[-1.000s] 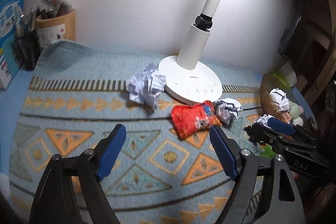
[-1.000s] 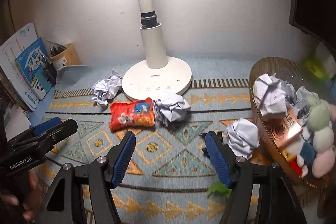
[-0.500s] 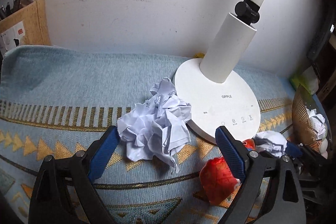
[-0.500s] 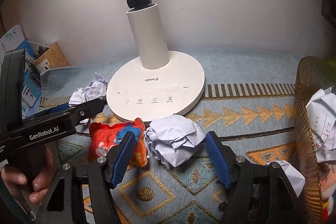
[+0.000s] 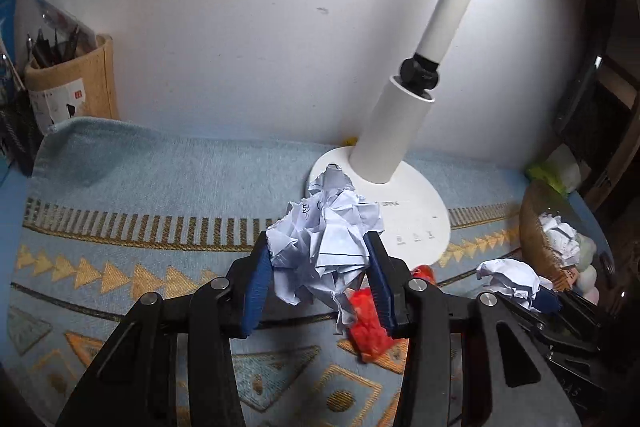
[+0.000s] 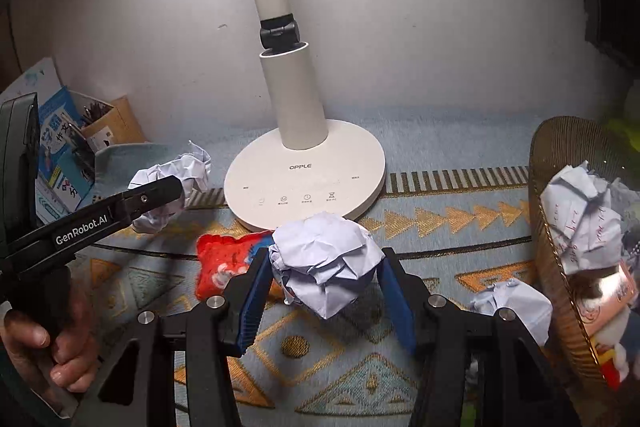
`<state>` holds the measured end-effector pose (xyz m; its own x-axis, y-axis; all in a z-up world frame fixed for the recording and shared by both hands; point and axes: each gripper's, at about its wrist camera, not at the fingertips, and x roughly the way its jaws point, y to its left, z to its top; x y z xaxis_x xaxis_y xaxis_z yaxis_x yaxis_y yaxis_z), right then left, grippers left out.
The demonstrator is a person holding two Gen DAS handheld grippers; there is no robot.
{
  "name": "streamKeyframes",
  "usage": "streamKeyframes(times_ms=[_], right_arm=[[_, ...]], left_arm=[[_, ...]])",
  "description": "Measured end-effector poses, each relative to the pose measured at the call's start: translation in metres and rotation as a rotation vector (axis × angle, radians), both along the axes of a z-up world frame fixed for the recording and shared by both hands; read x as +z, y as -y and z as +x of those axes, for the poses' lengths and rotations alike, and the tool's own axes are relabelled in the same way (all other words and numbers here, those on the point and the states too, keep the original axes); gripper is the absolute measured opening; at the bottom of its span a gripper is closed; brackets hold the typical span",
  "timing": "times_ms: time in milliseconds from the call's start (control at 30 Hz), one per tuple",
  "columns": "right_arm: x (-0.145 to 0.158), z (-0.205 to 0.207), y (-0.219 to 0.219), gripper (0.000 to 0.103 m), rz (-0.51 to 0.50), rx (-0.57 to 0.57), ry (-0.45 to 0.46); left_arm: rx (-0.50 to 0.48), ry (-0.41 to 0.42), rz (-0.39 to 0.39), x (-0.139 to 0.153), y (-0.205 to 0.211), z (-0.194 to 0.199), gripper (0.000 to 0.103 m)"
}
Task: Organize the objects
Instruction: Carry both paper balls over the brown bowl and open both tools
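Two paper balls sat squeezed in just-closed jaws — one per gripper — springy crumples could slip free.

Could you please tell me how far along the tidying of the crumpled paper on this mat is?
Done: the basket already holds crumpled paper and toys. In hand: the left gripper and the right gripper have just been closing, each on a paper ball. Left: the red packet and another paper ball beside the basket.
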<state>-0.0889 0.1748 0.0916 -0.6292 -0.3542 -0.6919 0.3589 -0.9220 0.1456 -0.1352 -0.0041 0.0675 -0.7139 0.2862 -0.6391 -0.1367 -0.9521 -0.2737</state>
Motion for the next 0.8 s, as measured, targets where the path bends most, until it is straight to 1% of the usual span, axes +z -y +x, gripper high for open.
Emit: streamKeyframes(times_ms=[100,233,400,467,567,633,700,733,767,800], right_arm=[[0.02,0.028,-0.022,0.052,-0.035,-0.033,-0.021],[0.041,0.054,-0.069,0.053,-0.074,-0.135,-0.028],[0.069,0.065,-0.133,0.053,-0.088,-0.276,-0.051],[0.082,0.062,-0.159,0.053,-0.086,-0.332,-0.071],[0.095,0.049,-0.196,0.053,-0.07,-0.423,-0.084],[0.098,0.031,-0.214,0.054,-0.057,-0.471,-0.066],[0.096,0.012,-0.233,0.054,-0.074,-0.532,-0.025],[0.095,0.004,-0.242,0.054,-0.089,-0.533,-0.019],[0.095,-0.005,-0.245,0.054,-0.09,-0.527,-0.013],[0.094,-0.014,-0.246,0.06,-0.078,-0.522,-0.006]], left_arm=[[-0.064,-0.034,0.04,0.019,-0.017,0.026,0.042],[-0.17,-0.074,0.062,0.041,-0.061,0.051,0.042],[-0.316,-0.135,0.052,0.07,-0.129,0.054,0.042],[-0.363,-0.143,0.059,0.08,-0.155,0.052,0.042],[-0.422,-0.136,0.049,0.08,-0.199,0.042,0.042],[-0.451,-0.146,0.034,0.075,-0.221,0.037,0.042],[-0.47,-0.156,0.003,0.071,-0.238,0.033,0.042],[-0.478,-0.154,-0.004,0.069,-0.245,0.031,0.042],[-0.484,-0.15,-0.016,0.066,-0.252,0.028,0.046],[-0.482,-0.141,-0.033,0.063,-0.257,0.025,0.058]])
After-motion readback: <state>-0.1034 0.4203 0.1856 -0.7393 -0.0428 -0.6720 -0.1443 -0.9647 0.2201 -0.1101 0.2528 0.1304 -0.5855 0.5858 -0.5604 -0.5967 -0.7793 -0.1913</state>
